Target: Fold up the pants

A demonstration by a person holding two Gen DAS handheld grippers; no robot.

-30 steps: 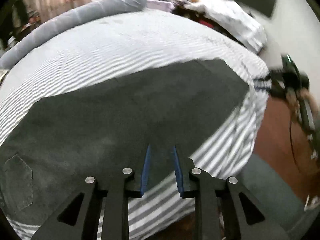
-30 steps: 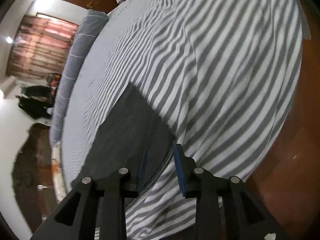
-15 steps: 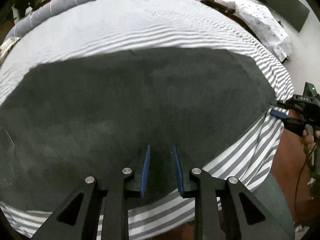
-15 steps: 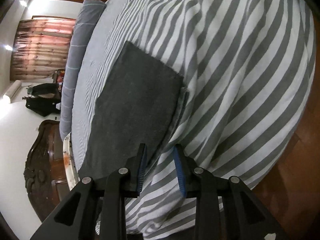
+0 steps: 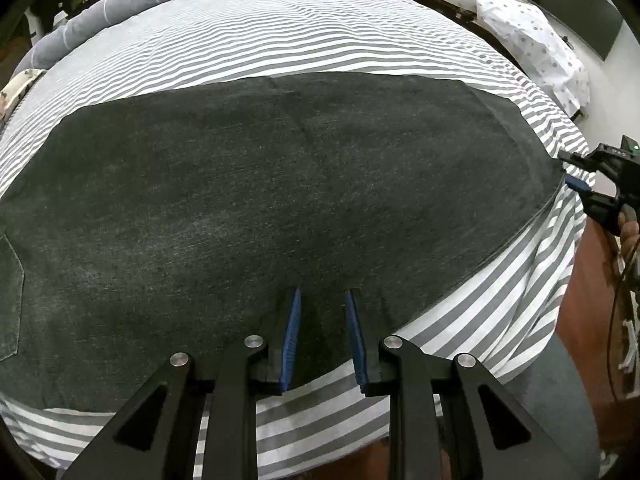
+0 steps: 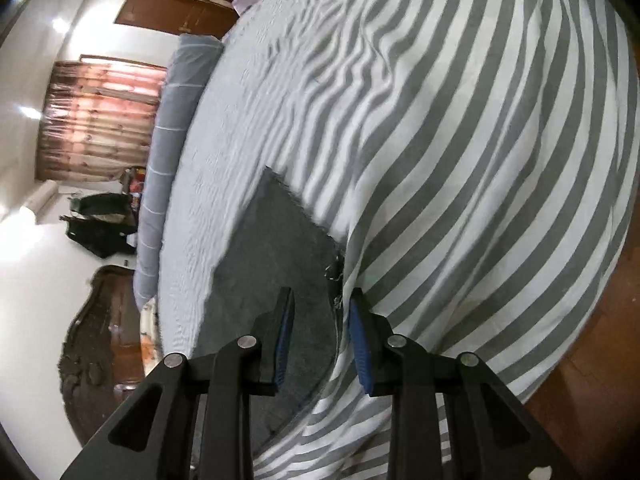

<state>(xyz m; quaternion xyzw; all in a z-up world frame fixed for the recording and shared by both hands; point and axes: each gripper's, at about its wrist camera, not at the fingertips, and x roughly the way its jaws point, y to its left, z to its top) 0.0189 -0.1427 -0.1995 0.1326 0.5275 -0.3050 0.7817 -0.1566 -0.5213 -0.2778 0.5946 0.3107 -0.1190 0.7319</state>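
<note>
Dark grey denim identifies the work item: the pants (image 5: 280,200) lie flat on the striped bedsheet (image 5: 280,40), already doubled leg on leg by the look of the layered hem, with a back pocket (image 5: 10,300) at the left edge of the left wrist view.

Orientation. The long axis of the pants runs left to right across my front, parallel to the near edge of the bed. The waist end lies toward my left; the leg hems lie toward my right.

Left gripper (image 5: 322,300). Fingers apart, holding nothing. It hovers over the near long edge of the pants, about mid-length. I cannot tell whether the fingertips touch the cloth.

Right gripper (image 6: 320,300). Fingers apart, not clamped. It sits at the hem end, with the near hem corner (image 6: 334,276) lying between the blue pads (image 6: 286,332). The same gripper shows at the right edge of the left wrist view, just beside the hem.

Governing relation. The hem corner is directly ahead of the right gripper and well apart from the left one, so the right hand is the nearer for the pickup.

Assessment. The next fold likely brings hem toward waist, along the long axis. That calls for closing on the hem first. The frayed edge may slip if only the top layer is caught.
</note>
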